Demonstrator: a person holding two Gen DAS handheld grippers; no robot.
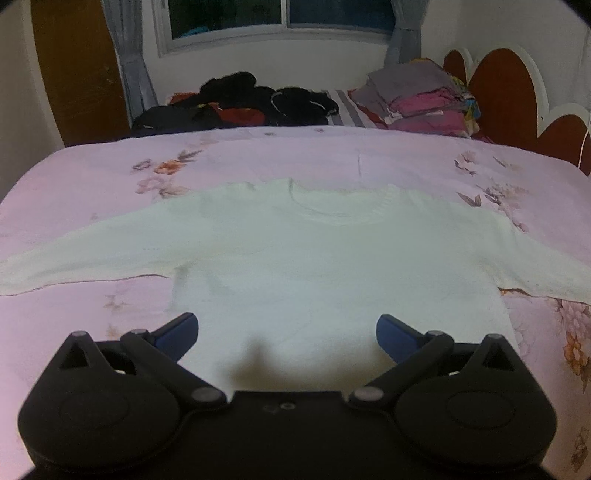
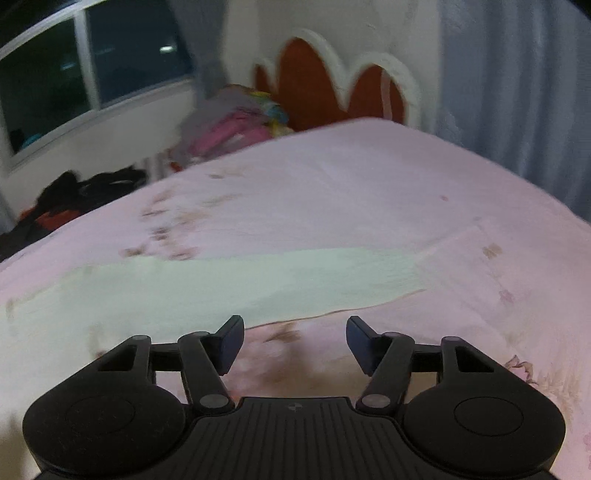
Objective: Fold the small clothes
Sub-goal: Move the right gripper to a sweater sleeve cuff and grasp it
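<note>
A white long-sleeved sweater (image 1: 295, 254) lies flat on the pink floral bedsheet (image 1: 332, 158), neck away from me, both sleeves spread out sideways. My left gripper (image 1: 287, 332) hovers over the sweater's lower body, jaws wide apart, nothing between them. In the right wrist view one sleeve (image 2: 236, 284) of the sweater stretches across the sheet (image 2: 351, 192), its cuff end to the right. My right gripper (image 2: 295, 345) hangs just in front of that sleeve's near edge, over bare sheet, jaws apart and empty. That view is blurred.
A heap of dark clothes (image 1: 240, 103) lies at the far side of the bed below the window (image 1: 280, 18). A stack of folded grey and pink clothes (image 1: 424, 99) sits at the far right by the red and white headboard (image 1: 509, 88). Curtains hang beside the bed.
</note>
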